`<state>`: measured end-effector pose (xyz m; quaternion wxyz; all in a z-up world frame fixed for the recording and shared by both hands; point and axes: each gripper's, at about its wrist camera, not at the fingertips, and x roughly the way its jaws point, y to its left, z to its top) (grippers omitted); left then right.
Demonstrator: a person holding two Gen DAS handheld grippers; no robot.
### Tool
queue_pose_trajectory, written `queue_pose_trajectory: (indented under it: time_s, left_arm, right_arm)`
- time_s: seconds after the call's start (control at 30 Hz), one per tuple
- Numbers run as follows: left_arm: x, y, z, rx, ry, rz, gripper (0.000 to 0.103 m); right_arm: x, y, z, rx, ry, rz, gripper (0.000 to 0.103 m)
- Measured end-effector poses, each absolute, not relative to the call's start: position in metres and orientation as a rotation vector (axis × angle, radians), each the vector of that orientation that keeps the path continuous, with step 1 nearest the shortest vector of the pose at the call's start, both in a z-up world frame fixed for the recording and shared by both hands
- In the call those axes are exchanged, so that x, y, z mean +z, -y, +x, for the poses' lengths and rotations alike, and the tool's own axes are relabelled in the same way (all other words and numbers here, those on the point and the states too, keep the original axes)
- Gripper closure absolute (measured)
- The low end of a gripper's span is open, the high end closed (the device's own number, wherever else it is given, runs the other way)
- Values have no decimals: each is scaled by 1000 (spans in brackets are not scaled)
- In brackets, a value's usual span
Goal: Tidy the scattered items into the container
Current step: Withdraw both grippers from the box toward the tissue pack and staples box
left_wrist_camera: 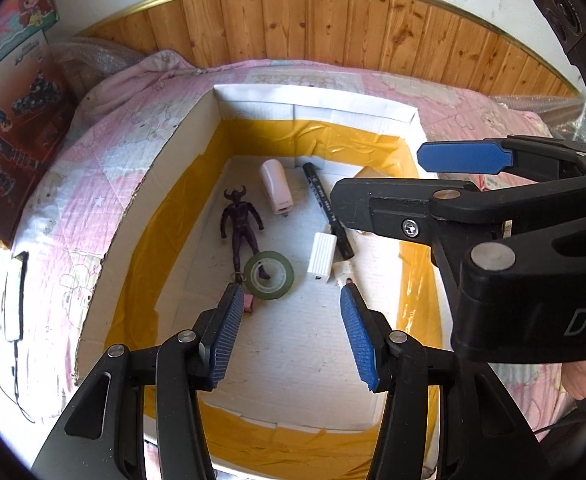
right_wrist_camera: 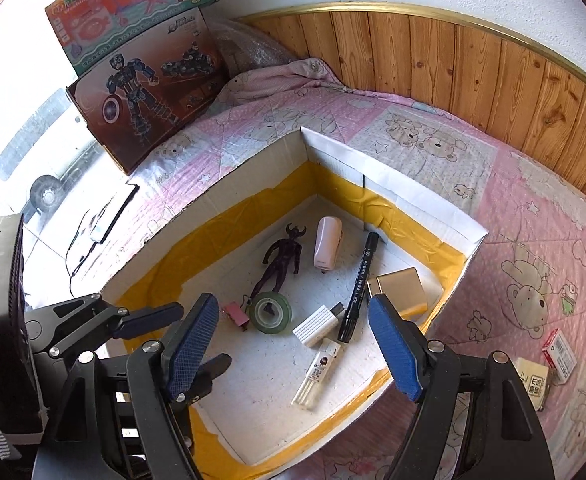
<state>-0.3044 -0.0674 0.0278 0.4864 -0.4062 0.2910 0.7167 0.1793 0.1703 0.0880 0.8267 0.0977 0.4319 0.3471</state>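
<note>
Two grippers are held above the cardboard box [right_wrist_camera: 413, 196] on the bed [right_wrist_camera: 533, 220]; the left gripper [left_wrist_camera: 289, 320] is seen spread wide with nothing between its pads, and the right gripper [right_wrist_camera: 293, 340] likewise stands apart and empty. Several items are already gathered inside: a dark horned figure [right_wrist_camera: 281, 260], a tape roll [right_wrist_camera: 271, 312], a black marker [right_wrist_camera: 359, 284], a white charger [right_wrist_camera: 317, 325], a pink stapler [right_wrist_camera: 327, 246]. Outside (on the quilt, to the right) a small red-and-white carton [right_wrist_camera: 559, 354] and a tan packet [right_wrist_camera: 533, 380] are left; the step in hand is judged a return for these; the right gripper would need to be swung out and lowered over one.
</note>
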Motion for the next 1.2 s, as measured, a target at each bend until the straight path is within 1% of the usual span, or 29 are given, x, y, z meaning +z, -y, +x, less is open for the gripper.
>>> queue_pose_trajectory:
  time_s: [0.1, 0.17, 0.27, 0.33, 0.5, 0.6, 0.73, 0.87, 0.97, 1.07, 1.1, 1.13, 1.2]
  left_arm:
    - [36, 65, -295, 1723, -687, -962, 50]
    - [43, 63, -287, 1709, -662, -945, 50]
    - [55, 58, -274, 1676, -623, -922, 50]
    - [61, 53, -261, 1650, -604, -901, 50]
    - [70, 34, -222, 1554, -574, -864, 50]
    - [64, 18, -198, 1495, -590, -867, 50]
    - [54, -1, -179, 1455, -610, -886, 50]
    - [45, -14, -177, 1437, -617, -912, 50]
    - [33, -21, -180, 1415, -625, -944, 50]
    - [21, -26, -181, 1398, -648, -970, 50]
    - [17, -27, -181, 1393, -659, -974, 50]
    - [14, -29, -181, 1386, -669, -976, 50]
    - [11, -30, -181, 1375, -674, -980, 50]
  right_arm:
    - [89, -160, 175, 747, -907, 244, 34]
    - [90, -149, 174, 756, -898, 284, 43]
    - [90, -130, 173, 762, -887, 351, 54]
    - [89, -115, 172, 752, -886, 381, 57]
    - [82, -59, 177, 651, -858, 385, 57]
    - [63, -15, 186, 527, -873, 366, 57]
    - [10, 30, 204, 422, -989, 362, 57]
    - [-51, 46, 215, 373, -1132, 342, 57]
    - [-81, 51, 219, 339, -1184, 326, 56]
    - [-99, 45, 222, 376, -1208, 337, 54]
    - [-104, 41, 222, 409, -1229, 363, 54]
    - [-109, 41, 222, 485, -1267, 466, 51]
    - [-113, 47, 220, 689, -1283, 798, 51]
